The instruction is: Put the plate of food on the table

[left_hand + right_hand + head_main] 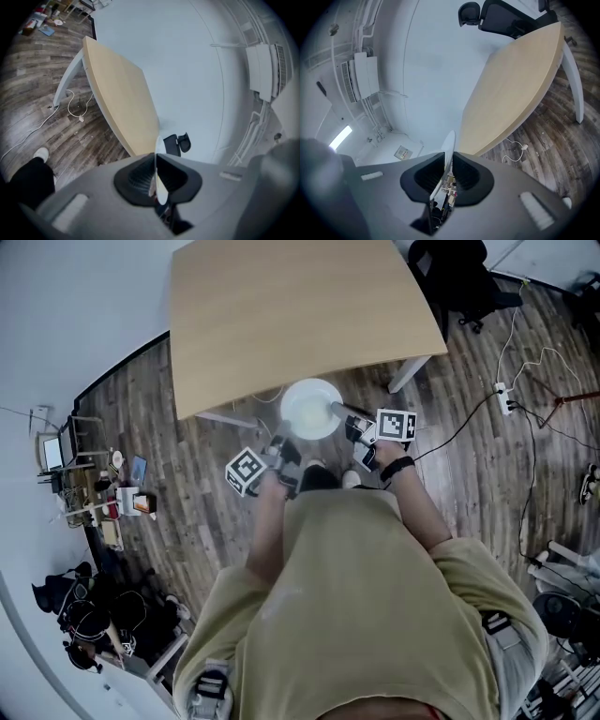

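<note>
A white plate [311, 409] hangs in the air just over the near edge of the light wooden table [281, 315], held from both sides. My left gripper [281, 442] is shut on its near-left rim and my right gripper [345, 418] is shut on its right rim. In the left gripper view the plate [158, 174] shows edge-on, pinched between the dark pads of the gripper [157, 165]. The right gripper view shows the same: the thin rim [448, 146] is clamped in the gripper [447, 161]. What lies on the plate is too pale to make out.
The table top [122, 93] [515, 79] is bare, on white legs over a dark plank floor. A black office chair [459, 277] [497, 16] stands beyond its far right corner. A white cable and power strip [506, 399] lie on the floor at right. Clutter [103, 493] sits at left.
</note>
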`<state>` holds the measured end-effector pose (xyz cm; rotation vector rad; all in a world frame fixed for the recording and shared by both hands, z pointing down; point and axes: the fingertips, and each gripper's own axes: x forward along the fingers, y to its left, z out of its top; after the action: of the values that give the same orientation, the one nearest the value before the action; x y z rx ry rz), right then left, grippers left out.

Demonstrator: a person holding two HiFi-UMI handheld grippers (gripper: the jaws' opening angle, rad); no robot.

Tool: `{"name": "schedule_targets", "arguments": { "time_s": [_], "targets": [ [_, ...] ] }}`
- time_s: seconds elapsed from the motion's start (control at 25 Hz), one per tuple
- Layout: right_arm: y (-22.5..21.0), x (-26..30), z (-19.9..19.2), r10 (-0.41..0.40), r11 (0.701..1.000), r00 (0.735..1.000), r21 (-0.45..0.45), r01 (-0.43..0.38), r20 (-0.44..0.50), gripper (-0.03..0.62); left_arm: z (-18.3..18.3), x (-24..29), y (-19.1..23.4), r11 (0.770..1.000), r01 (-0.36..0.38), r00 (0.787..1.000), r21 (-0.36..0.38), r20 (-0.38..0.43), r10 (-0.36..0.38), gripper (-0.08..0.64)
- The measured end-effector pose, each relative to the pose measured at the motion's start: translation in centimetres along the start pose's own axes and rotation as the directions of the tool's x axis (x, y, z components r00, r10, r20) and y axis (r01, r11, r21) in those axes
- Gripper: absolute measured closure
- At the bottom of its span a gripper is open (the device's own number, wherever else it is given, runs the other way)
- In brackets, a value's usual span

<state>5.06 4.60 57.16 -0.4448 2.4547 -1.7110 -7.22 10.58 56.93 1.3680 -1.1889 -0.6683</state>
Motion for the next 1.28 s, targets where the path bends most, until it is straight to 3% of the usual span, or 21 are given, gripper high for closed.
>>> {"name": "schedule_targets", "arguments": {
  "time_s": [0.12, 0.4, 0.56, 0.76, 1.08, 1.28],
  "targets": [
    [-0.8, 1.0, 0.5, -0.014, 1.000, 1.000, -0.012, 0.014, 0.013, 0.546, 1.1, 1.1, 0.8, 1.000, -0.011, 1.000, -0.014, -0.006, 0.011, 0.546],
    [-4.4, 5.4, 4.3, -0.122, 0.980, 0.992, -0.159, 0.123, 0.010, 0.511, 5.6, 6.8, 1.8, 1.000, 0.017, 1.000, -0.007, -0.001, -0.017, 0.546],
    [-5.3, 9.6, 8.2, -0.174, 0.951, 0.984, -0.254, 0.178, 0.037, 0.495, 9.6, 10.2, 1.6, 1.000, 0.028, 1.000, 0.006, 0.011, -0.028, 0.546],
    [-6.5, 15.3, 12.2, -0.197, 0.929, 0.980, -0.312, 0.198, 0.034, 0.495, 14.8, 13.9, 3.0, 0.999, 0.022, 0.999, -0.045, 0.035, -0.021, 0.546],
    [-9.6, 19.7, 13.9, -0.277, 0.920, 0.961, -0.286, 0.269, 0.015, 0.495, 19.5, 18.3, 5.6, 0.996, -0.051, 0.995, 0.076, -0.086, 0.057, 0.545],
    [-11.4, 20.1, 14.7, -0.317, 0.911, 0.948, -0.279, 0.304, -0.004, 0.489, 19.6, 20.1, 6.6, 0.986, -0.084, 0.985, 0.142, -0.136, 0.103, 0.531]
  ]
}}
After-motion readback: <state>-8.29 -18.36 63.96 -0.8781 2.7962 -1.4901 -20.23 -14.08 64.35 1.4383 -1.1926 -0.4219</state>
